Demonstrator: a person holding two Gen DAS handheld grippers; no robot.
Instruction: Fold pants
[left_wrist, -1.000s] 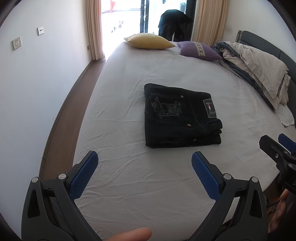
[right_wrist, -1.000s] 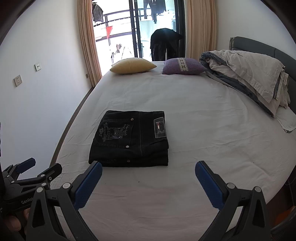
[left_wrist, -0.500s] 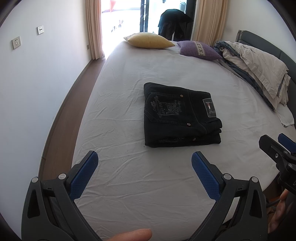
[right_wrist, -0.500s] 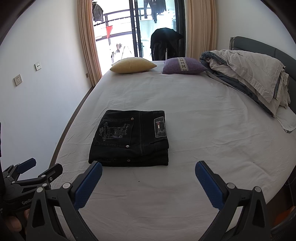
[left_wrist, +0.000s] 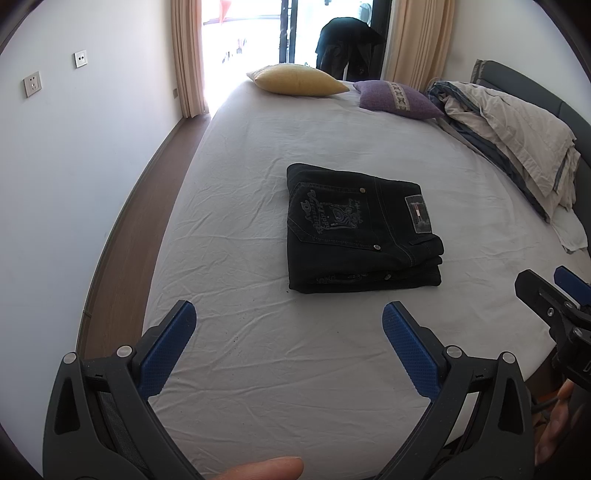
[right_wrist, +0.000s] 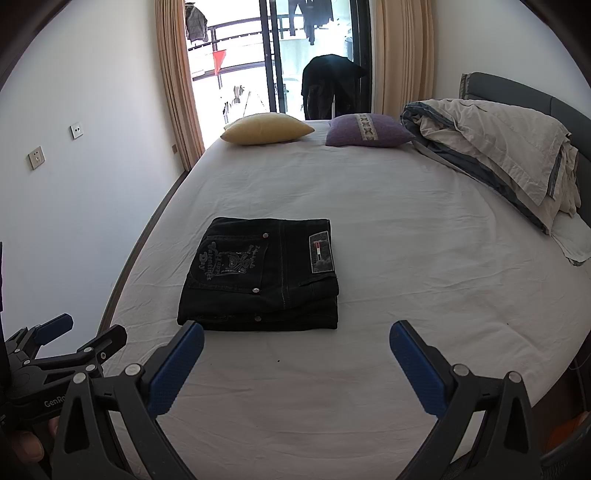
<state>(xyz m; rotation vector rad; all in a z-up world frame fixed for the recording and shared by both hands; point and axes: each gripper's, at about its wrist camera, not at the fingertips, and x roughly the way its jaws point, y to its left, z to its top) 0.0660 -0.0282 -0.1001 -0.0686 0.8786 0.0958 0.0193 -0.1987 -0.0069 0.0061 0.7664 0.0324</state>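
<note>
Black pants (left_wrist: 358, 229) lie folded into a compact rectangle on the white bed sheet, back pocket print and waistband label facing up; they also show in the right wrist view (right_wrist: 262, 275). My left gripper (left_wrist: 290, 325) is open and empty, held back from the pants above the near part of the bed. My right gripper (right_wrist: 295, 343) is open and empty, also short of the pants. Each gripper shows at the edge of the other's view: the right gripper (left_wrist: 554, 299) and the left gripper (right_wrist: 74, 338).
A yellow pillow (left_wrist: 295, 79) and a purple pillow (left_wrist: 397, 95) lie at the far end of the bed (left_wrist: 258, 369). A bundled duvet (left_wrist: 517, 129) lies along the right side by the headboard. A white wall and strip of wooden floor (left_wrist: 122, 236) run along the left.
Almost nothing has changed. Both views have shifted very slightly; the pants and both open grippers stay where they were.
</note>
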